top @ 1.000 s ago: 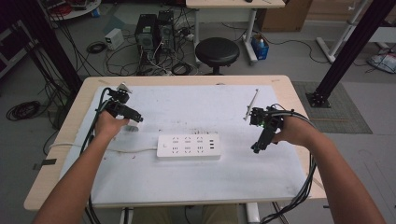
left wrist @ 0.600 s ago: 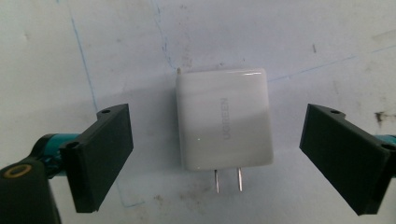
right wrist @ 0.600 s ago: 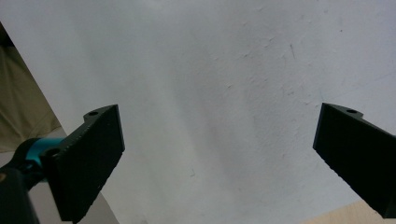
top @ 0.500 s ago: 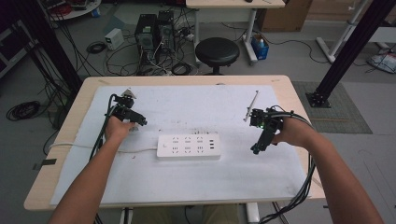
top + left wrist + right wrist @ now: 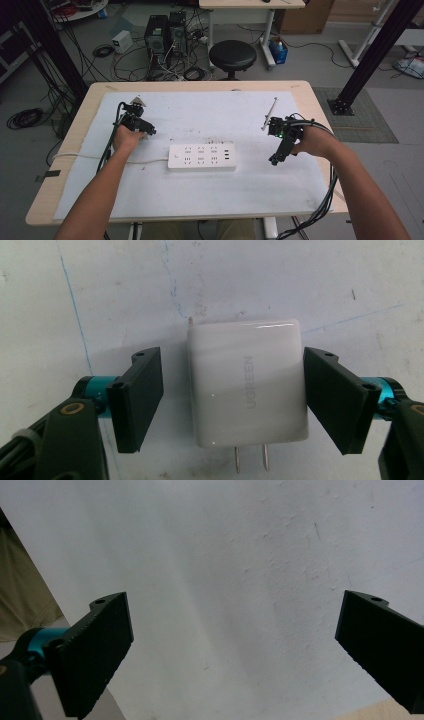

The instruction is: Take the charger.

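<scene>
Left gripper view: one glossy white plastic wall charger (image 5: 247, 382), a rounded block lettered UGREEN with two flat metal prongs at its near end, is seen lying flat on the white matte table sheet (image 5: 100, 290), which is marked with faint blue pen lines. The left gripper (image 5: 234, 397) is spread open, its two ribbed black jaws standing one on each side of the charger; a narrow gap is left at the left jaw, while contact at the right jaw cannot be judged. In the high view, one white rectangular power strip (image 5: 202, 156) with a white cord is laid mid-sheet; the left gripper (image 5: 148, 131) is held just left of the strip, where the charger is hidden. The right gripper (image 5: 273, 160) is held to the right of the strip, its two black jaws set wide apart over bare sheet
</scene>
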Demonstrator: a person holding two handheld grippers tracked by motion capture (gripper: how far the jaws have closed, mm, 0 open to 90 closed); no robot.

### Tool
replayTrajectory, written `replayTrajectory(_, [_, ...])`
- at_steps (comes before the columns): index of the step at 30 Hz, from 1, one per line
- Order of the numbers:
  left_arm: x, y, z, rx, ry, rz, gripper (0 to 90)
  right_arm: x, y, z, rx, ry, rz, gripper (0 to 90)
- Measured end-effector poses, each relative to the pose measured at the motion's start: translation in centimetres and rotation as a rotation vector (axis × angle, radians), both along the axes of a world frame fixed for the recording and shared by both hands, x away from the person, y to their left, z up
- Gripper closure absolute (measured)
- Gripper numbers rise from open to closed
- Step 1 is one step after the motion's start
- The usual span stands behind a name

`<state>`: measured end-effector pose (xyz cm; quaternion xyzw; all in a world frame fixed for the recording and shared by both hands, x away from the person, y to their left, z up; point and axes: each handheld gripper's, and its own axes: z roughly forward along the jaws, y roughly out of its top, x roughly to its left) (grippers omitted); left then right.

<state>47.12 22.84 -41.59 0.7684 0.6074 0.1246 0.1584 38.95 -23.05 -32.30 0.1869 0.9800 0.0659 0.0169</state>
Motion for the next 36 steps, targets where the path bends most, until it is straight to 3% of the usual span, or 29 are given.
replayTrajectory(5, [0.0,-0.2,-0.2,-0.020,-0.002,-0.020,39.4,0.2,-0.2,-0.1,0.006,-0.001,0.001,1.3])
replayTrajectory(11, [-0.3,-0.3,-0.1,0.002,-0.021,-0.042,42.4,0.2,-0.2,-0.2,0.012,0.000,-0.009,1.3])
replayTrajectory(12, [-0.4,-0.2,0.0,0.003,-0.042,-0.056,42.5,0.1,-0.2,-0.2,0.012,0.000,-0.014,1.3])
replayTrajectory(15, [-0.6,-0.1,0.3,-0.015,-0.061,-0.064,42.5,0.1,-0.3,-0.2,0.021,-0.008,-0.020,1.3])
replayTrajectory(16, [-0.8,-0.1,0.9,-0.026,-0.086,-0.089,42.5,0.1,-0.4,-0.1,0.025,-0.009,-0.020,1.3])
replayTrajectory(18, [-0.9,0.0,1.1,-0.032,-0.097,-0.101,42.5,0.1,-0.5,-0.1,0.039,-0.017,-0.031,1.3])
replayTrajectory(25, [-2.6,0.0,3.4,-0.071,-0.168,-0.223,42.5,-0.1,-0.7,0.0,0.056,-0.050,-0.067,1.3])
replayTrajectory(27, [-2.9,-0.1,3.7,-0.077,-0.178,-0.235,42.5,-0.2,-0.7,0.1,0.059,-0.056,-0.077,1.3])
replayTrajectory(30, [-4.1,-0.2,4.9,-0.090,-0.202,-0.293,42.6,-0.5,-0.7,0.2,0.055,-0.063,-0.074,1.2])
replayTrajectory(36, [-5.9,-0.4,6.9,-0.103,-0.245,-0.353,42.6,-1.0,-0.6,0.3,0.047,-0.077,-0.066,1.3])
